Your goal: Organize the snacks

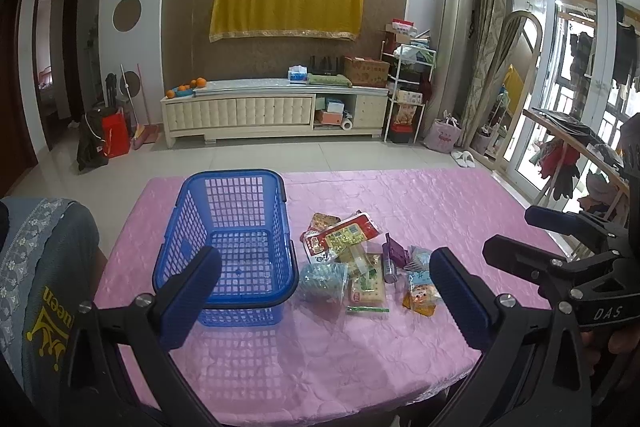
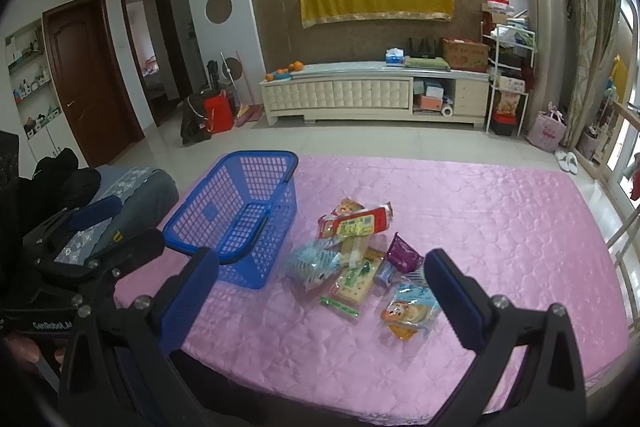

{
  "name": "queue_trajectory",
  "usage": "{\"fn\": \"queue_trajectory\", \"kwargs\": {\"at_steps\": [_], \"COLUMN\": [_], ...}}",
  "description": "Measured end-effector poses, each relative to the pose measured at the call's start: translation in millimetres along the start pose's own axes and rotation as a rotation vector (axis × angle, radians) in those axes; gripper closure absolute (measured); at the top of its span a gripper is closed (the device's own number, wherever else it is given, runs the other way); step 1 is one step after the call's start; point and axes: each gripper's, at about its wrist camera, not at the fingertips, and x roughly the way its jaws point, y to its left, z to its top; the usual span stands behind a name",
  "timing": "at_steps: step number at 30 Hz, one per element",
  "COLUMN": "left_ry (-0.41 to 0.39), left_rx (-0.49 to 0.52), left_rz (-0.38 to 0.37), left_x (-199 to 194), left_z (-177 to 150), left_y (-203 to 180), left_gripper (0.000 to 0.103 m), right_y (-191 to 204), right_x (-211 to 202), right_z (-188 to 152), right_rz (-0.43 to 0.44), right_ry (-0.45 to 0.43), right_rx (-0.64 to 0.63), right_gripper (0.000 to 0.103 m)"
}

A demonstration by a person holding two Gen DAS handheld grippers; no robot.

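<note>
Both grippers up over the near edge of the table point(image 1: 440, 195), nothing in either. My left gripper point(image 1: 324, 291) has its jaws spread wide, and so does my right gripper point(image 2: 320, 295). Blue basket point(image 1: 232, 239) sits on the pink cloth, left of centre, with nothing in it that I can see. Snack pile point(image 1: 352, 263) lies just beside the basket's right wall: a red and yellow pack point(image 1: 344, 235) on top at the back, a light blue bag point(image 1: 322, 281), a cracker pack point(image 1: 366, 291), a purple packet point(image 2: 402, 253), a green stick point(image 1: 367, 309) and a cartoon bag point(image 2: 408, 311) nearest me. All the snacks are on the cloth.
</note>
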Motion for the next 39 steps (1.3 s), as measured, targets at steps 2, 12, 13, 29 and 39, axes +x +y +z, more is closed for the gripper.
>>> {"fn": "queue_trajectory", "kwargs": {"at_steps": [2, 12, 13, 29, 39], "left_ry": [0.001, 0.001, 0.001, -0.031, -0.001], "left_rx": [0.0, -0.001, -0.001, 0.01, 0.076], "left_rz": [0.0, 0.001, 0.003, 0.02, -0.02], "left_x": [0.7, 2.2, 2.1, -1.7, 25.4], "left_z": [-0.1, -0.2, -0.4, 5.2, 32.2], "left_y": [-0.1, 0.4, 0.3, -0.2, -13.3], "left_gripper": [0.0, 0.0, 0.0, 0.0, 0.0], "right_y": [0.3, 0.8, 1.0, 5.2, -32.9], "right_x": [0.2, 0.0, 0.0, -1.7, 2.3], "right_z": [-0.6, -2.7, -2.6, 7.8, 26.1], "right_rz": [0.0, 0.014, 0.014, 0.03, 0.0], "right_ry": [0.002, 0.004, 0.005, -0.008, -0.024], "right_rx": [-0.001, -0.001, -0.001, -0.021, -0.009], "right_gripper": [0.0, 0.0, 0.0, 0.0, 0.0]}}
